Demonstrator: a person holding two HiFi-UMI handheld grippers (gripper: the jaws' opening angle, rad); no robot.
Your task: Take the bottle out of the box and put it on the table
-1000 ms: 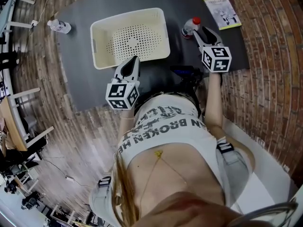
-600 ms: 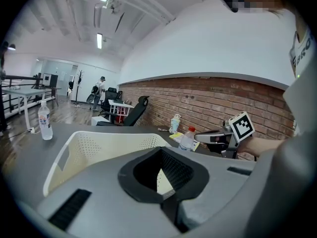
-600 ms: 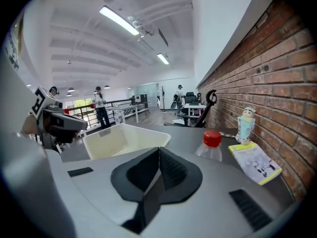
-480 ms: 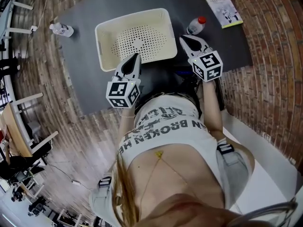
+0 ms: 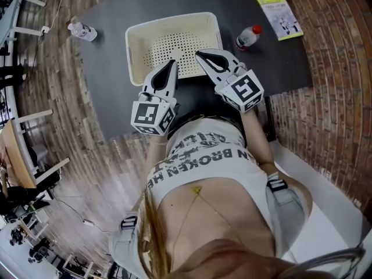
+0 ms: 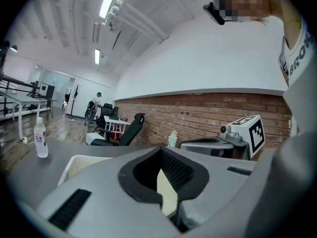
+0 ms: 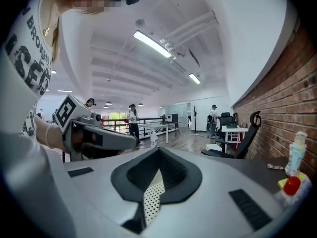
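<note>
The red-capped bottle (image 5: 248, 36) was on the tabletop (image 5: 104, 68) just right of the box (image 5: 133, 54). The left tongs (image 5: 170, 65) and right tongs (image 5: 201, 54) were both closed and empty, above the box's near rim.

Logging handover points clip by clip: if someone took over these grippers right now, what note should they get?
Left gripper: shut, empty, at the basket's near side.
Right gripper: shut, empty, next to it.
White perforated basket: no bottle inside.
Red-capped bottle: on the dark table, right of the basket and apart from it.
Clear bottle: upright near the table's left edge.
Done: bottle out and on the table.
Left: apparently nothing.
</note>
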